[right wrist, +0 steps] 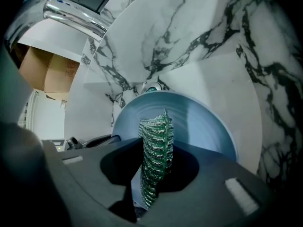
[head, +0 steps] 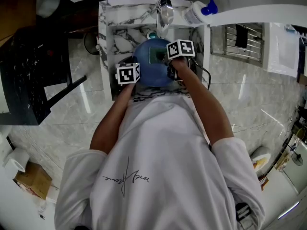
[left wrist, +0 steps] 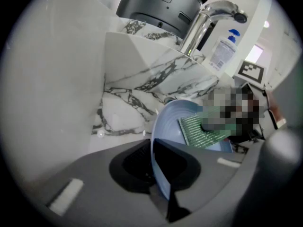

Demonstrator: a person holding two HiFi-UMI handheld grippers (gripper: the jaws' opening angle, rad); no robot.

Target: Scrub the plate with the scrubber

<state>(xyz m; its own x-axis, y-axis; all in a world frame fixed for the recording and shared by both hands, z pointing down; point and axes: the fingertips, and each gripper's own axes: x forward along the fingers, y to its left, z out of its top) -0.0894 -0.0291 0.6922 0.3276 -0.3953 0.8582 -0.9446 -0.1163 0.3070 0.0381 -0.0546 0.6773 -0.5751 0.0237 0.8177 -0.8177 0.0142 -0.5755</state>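
A blue plate (head: 149,66) is held tilted over the marble sink (head: 120,40). My left gripper (head: 128,74) is shut on the plate's rim (left wrist: 156,160) at its near left edge. In the right gripper view the green scrubber (right wrist: 155,150) stands pinched edge-on between the jaws, and its far end lies against the plate's face (right wrist: 203,122). My right gripper (head: 178,56) sits over the plate's right side. From the left gripper view the scrubber (left wrist: 201,131) lies flat on the plate's inner face (left wrist: 170,122).
A chrome faucet (head: 164,11) stands at the back of the sink, with a white bottle with a blue cap (head: 199,11) to its right. A black chair (head: 29,75) is at the left, a metal rack (head: 244,40) at the right, a cardboard box (head: 31,181) on the floor.
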